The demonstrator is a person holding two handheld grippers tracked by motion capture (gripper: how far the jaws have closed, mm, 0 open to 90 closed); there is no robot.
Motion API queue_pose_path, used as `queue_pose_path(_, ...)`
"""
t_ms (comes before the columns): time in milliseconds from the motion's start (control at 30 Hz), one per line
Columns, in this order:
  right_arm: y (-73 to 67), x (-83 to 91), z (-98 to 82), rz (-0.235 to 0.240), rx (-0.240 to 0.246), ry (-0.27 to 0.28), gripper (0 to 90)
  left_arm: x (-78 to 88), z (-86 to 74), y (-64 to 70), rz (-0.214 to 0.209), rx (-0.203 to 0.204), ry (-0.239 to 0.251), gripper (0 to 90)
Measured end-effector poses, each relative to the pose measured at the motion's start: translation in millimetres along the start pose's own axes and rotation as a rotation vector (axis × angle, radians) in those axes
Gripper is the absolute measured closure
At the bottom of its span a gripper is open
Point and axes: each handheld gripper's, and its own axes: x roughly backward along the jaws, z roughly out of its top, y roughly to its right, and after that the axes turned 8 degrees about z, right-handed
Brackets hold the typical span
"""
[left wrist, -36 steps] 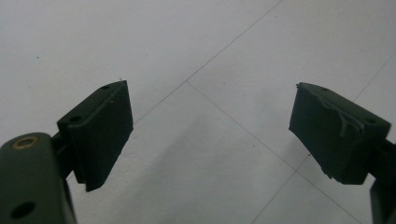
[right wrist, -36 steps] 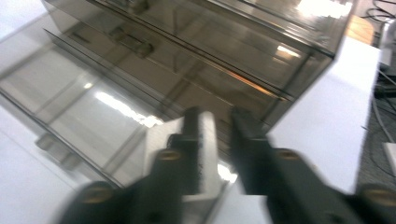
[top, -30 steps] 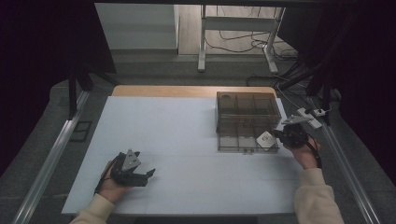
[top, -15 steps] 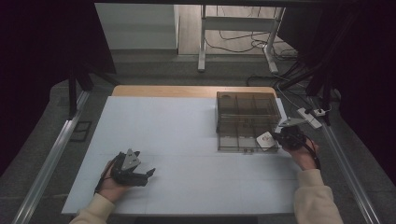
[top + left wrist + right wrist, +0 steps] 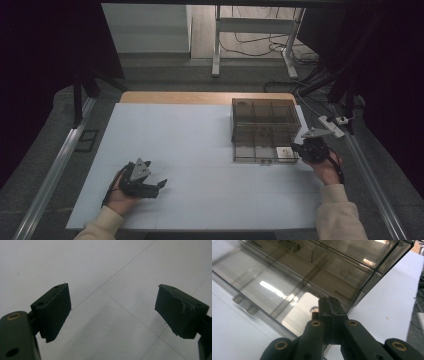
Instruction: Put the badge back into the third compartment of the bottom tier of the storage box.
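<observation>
right hand pose: forearm comes in from the near right edge of the table (image 5: 190,145), wrist angled in toward the box; right gripper (image 5: 300,148) points left at the box's near-right corner, grey plate on top.
right gripper state: jaws pressed fully together, pads meeting face to face in the right gripper view (image 5: 329,305); nothing seen clamped between them.
box: smoky clear plastic box (image 5: 265,127) with inner dividers, directly ahead of the right gripper tips, tips at or just over its near-right compartment; can't tell if they touch the lid.
white item: small pale square piece (image 5: 285,153) in that near-right compartment, just left of the tips; seen through the tinted lid in the right gripper view (image 5: 303,311).
left hand pose: hand resting low on the table at near left, left gripper (image 5: 159,184) lying level, pointing right.
left gripper state: jaws wide apart (image 5: 112,312), bare white table surface between them, holding nothing.
edges: box's right wall sits near the table's right edge, narrow strip beside the right gripper; box latch tab on the near wall, left of the tips.
open room: wide bare surface between the left gripper and the box.
writing: no readable text; a faint round mark on the white item, too small to read.
</observation>
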Motion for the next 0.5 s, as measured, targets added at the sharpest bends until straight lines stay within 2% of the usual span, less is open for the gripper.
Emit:
queue_pose_path(267,-11.0,2.0,-4.6,0.025,0.012,0.04,89.4,0.8,0.8,-0.7,-0.01,-0.001,0.012,13.3)
queue_pose_path(500,-28.1,4.1,-6.5,0.06,0.043,0.069,89.4,2.4,2.1,2.0,0.001,-0.008,0.009,13.3)
